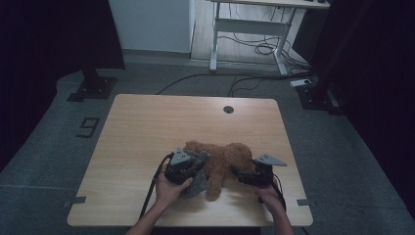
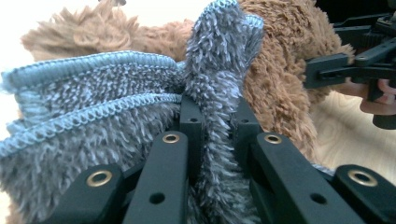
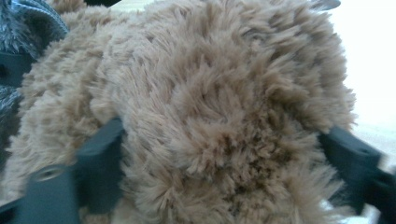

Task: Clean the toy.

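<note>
Two grippers working on a plush toy at the counter (image 1: 147,127).
The left gripper (image 2: 215,119) is pinching a fold of grey cloth (image 2: 93,116); the right gripper (image 3: 224,154) is spreading wide jaws around the brown plush toy (image 1: 222,159) lying near the counter's front edge.

A dim room: grey carpet (image 1: 58,147), white desk frame (image 1: 249,29), floor cables (image 1: 244,81).

Background around the counter

A white-legged desk (image 1: 252,24) stands at upper centre, loose cables (image 1: 264,46) beneath it; a "9" marking (image 1: 87,127) lies on the grey floor (image 1: 342,161) at left.
</note>
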